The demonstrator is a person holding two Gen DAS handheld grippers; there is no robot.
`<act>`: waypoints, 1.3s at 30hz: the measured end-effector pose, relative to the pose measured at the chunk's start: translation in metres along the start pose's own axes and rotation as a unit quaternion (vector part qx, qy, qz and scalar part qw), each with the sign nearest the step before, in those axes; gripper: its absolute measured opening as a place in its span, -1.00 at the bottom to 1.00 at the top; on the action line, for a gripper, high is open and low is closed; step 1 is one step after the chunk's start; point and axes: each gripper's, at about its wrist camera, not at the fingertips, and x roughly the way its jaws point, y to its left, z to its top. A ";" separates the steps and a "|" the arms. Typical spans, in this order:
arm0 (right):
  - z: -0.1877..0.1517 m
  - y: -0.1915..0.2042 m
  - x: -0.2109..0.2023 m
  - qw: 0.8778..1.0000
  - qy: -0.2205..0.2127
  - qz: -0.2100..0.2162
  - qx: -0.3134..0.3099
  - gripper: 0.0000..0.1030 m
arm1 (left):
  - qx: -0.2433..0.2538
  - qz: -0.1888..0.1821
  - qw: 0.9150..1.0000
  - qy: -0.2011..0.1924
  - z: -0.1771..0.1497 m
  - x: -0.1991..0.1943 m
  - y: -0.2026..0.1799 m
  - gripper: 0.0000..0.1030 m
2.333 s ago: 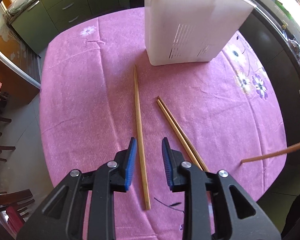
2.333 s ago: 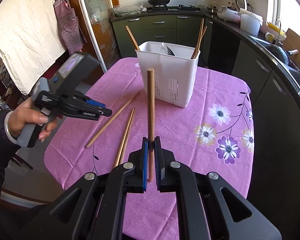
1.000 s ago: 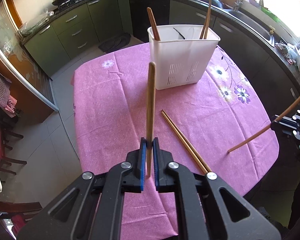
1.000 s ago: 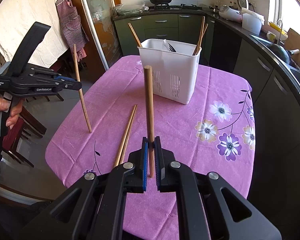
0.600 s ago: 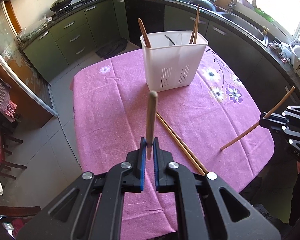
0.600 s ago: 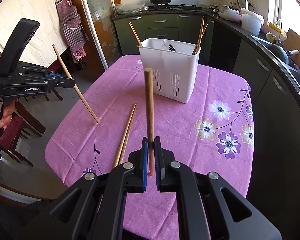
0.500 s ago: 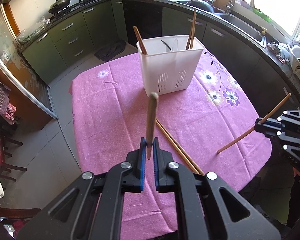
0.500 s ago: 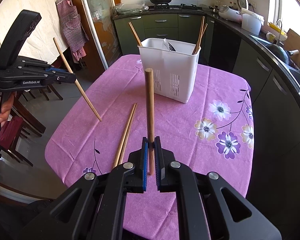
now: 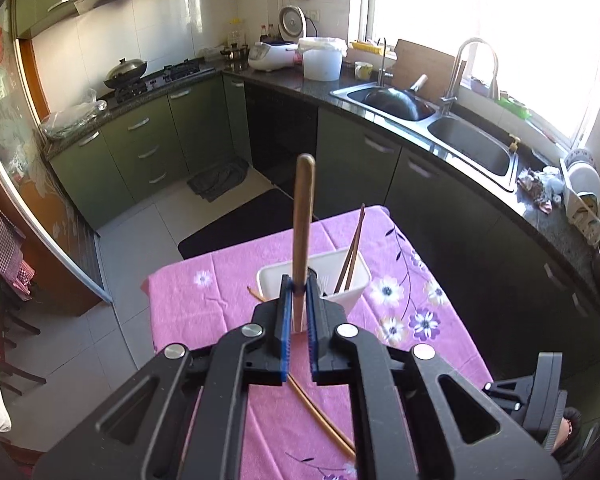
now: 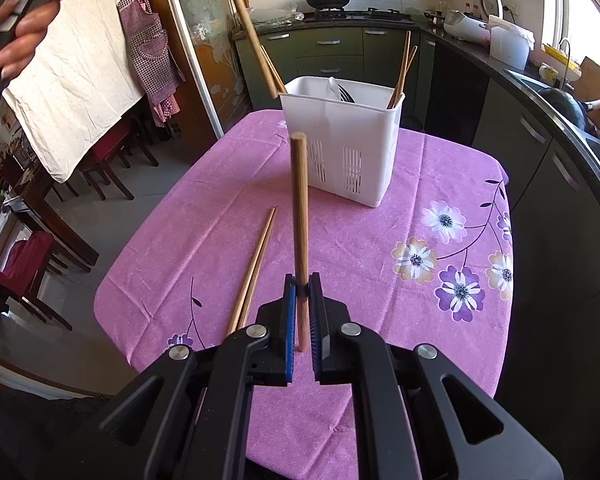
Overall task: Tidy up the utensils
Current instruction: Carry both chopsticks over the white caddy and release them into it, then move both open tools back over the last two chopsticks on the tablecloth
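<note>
Left gripper clamps 1 upright wooden chopstick, directly above the white slotted plastic caddy; right gripper, farther back, clamps another chopstick.

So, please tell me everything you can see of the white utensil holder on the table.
The white utensil holder looks like plastic: a tall rectangular bin with slotted vents low on its walls and an inner divider. It stands upright on the pink floral tablecloth. Wooden chopsticks lean out at both ends; dark utensils sit in the middle.
</note>
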 end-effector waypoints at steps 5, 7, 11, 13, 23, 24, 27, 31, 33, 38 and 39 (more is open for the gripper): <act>-0.002 -0.001 -0.001 1.000 -0.002 0.006 0.001 -0.86 | 0.002 0.017 1.000 -0.011 0.023 0.025 -0.004 -0.87; -0.003 -0.003 -0.002 1.000 -0.004 0.008 0.004 -0.86 | -0.001 0.023 1.000 0.002 0.024 0.043 -0.003 -0.87; -0.002 -0.008 -0.003 1.000 -0.005 0.013 0.010 -0.86 | -0.008 0.023 0.999 0.043 0.014 0.080 0.002 -0.87; 0.001 -0.011 -0.005 1.000 -0.009 0.014 0.015 -0.86 | -0.008 0.019 0.998 0.064 0.006 0.096 0.003 -0.86; 0.075 -0.029 -0.057 0.993 -0.108 -0.001 0.039 -0.86 | -0.009 0.004 0.999 0.038 -0.018 0.071 0.015 -0.24; 0.086 -0.031 -0.065 0.991 -0.126 -0.003 0.042 -0.86 | -0.008 0.004 1.000 0.028 -0.021 0.060 0.017 -0.10; 0.121 -0.035 -0.084 0.982 -0.179 -0.003 0.054 -0.86 | -0.007 0.010 1.000 0.007 -0.038 0.032 0.019 0.23; 0.161 -0.042 -0.084 0.972 -0.222 -0.028 0.072 -0.86 | 0.014 0.012 1.000 0.021 -0.068 0.019 0.018 0.28; 0.175 -0.046 -0.071 0.970 -0.222 -0.052 0.080 -0.86 | 0.009 0.010 0.999 0.038 -0.083 0.020 0.022 0.29; 0.193 -0.057 -0.005 0.981 -0.159 -0.069 0.090 -0.86 | -0.009 0.004 0.997 0.079 -0.120 0.033 0.032 0.29; 0.194 -0.058 0.008 0.983 -0.144 -0.068 0.092 -0.86 | -0.012 0.006 0.996 0.090 -0.126 0.037 0.033 0.29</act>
